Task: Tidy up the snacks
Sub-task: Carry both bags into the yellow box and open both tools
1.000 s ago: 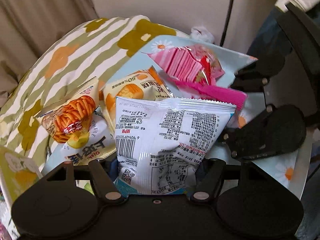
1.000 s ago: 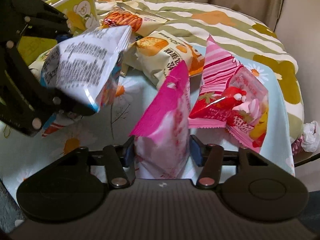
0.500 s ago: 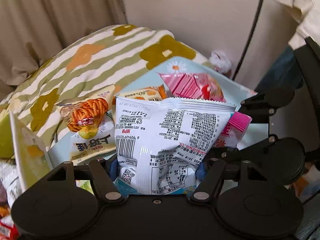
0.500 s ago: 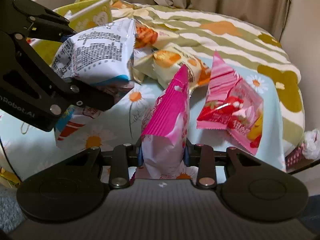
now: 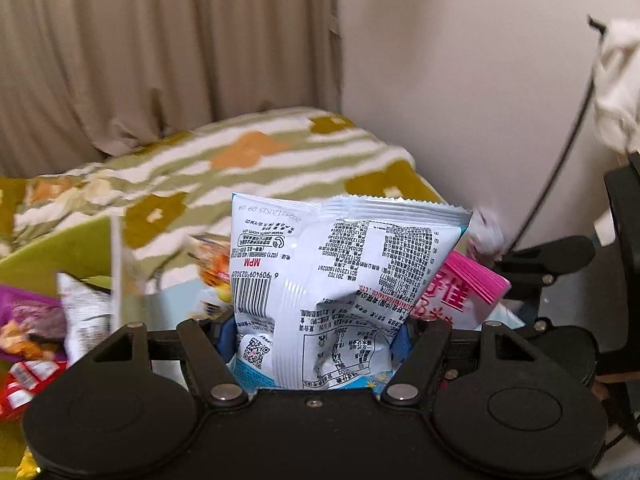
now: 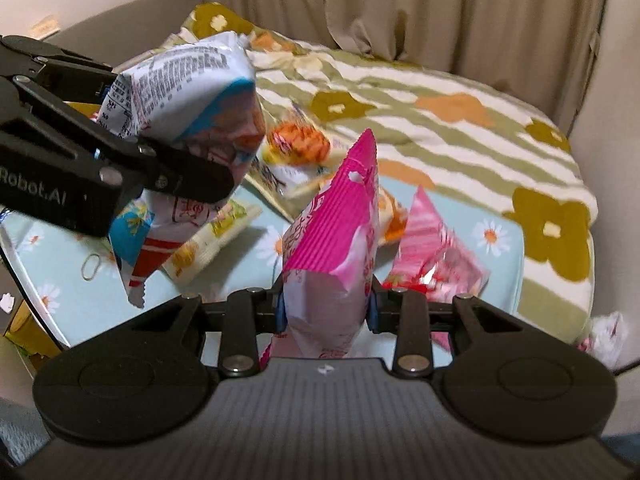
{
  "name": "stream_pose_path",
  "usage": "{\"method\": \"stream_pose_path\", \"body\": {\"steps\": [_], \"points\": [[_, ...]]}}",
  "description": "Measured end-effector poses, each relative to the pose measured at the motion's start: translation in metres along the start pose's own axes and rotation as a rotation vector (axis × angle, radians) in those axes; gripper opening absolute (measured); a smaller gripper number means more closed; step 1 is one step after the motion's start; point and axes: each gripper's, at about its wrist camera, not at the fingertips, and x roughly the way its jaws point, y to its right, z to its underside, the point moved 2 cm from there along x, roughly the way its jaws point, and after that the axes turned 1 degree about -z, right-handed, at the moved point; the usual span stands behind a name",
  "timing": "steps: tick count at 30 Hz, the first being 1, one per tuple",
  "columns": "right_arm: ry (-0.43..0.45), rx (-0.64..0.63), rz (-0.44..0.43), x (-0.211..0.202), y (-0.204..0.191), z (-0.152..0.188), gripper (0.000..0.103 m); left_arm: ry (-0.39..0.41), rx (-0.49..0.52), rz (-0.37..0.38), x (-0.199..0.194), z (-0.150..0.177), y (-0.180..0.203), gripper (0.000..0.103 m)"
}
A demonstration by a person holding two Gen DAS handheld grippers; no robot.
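The left gripper (image 5: pixel 314 334) is closed on a white bag (image 5: pixel 340 280), its blue pads pressed against the bag's lower sides. The bag stands upright between the fingers with its printed back, barcode and serrated top edge facing the left wrist camera. In the right wrist view the same white bag (image 6: pixel 188 112) hangs in the air, clear of the light-blue daisy tray (image 6: pixel 56 248) below it, with the left gripper (image 6: pixel 160 160) clamped across it.

The right gripper (image 6: pixel 326 308) is closed on a pink bag (image 6: pixel 336 236), the pads squeezing its pale lower part so that the magenta ribbed top points up. From the left wrist camera that pink bag (image 5: pixel 464 292) shows just behind and right of the white one.

On the tray lie more snacks: a pink striped bag (image 6: pixel 432 256) just right of the held pink one, an orange bag (image 6: pixel 298 142) farther back, and a pale flat packet (image 6: pixel 212 240) under the white bag. A small loop (image 6: pixel 91 266) lies on the tray at the left. The tray rests on a bed (image 6: pixel 460 128) with a green-striped flowered cover, beige curtains (image 6: pixel 400 4) behind it.

At the left of the left wrist view a green box (image 5: pixel 56 256) holds blurred packets, purple (image 5: pixel 28 324) and red (image 5: pixel 24 384) among them.
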Motion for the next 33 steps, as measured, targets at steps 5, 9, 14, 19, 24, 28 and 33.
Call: {"method": "stream_pose_path", "body": {"steps": [5,9,14,19,24,28,33], "points": [[0.045,-0.018,-0.032,-0.014,-0.008,-0.026,0.050,0.038,-0.070,-0.105,-0.028,-0.004,-0.028,0.073],[0.086,-0.007,-0.077,-0.020,-0.021,-0.049,0.050,0.048,-0.144,-0.199,-0.047,0.001,-0.063,0.073],[0.141,0.000,-0.124,-0.022,-0.047,-0.080,0.050,0.056,-0.213,-0.289,-0.070,0.014,-0.112,0.073],[0.173,0.017,-0.167,-0.015,-0.086,-0.108,0.050,0.043,-0.261,-0.340,-0.081,0.027,-0.163,0.073],[0.176,0.040,-0.200,-0.002,-0.132,-0.133,0.050,0.025,-0.296,-0.359,-0.084,0.043,-0.211,0.073],[0.164,0.068,-0.200,0.016,-0.165,-0.147,0.050,0.014,-0.309,-0.352,-0.080,0.057,-0.239,0.073],[0.136,0.116,-0.172,0.036,-0.194,-0.156,0.050,-0.001,-0.327,-0.294,-0.067,0.064,-0.264,0.091]]}}
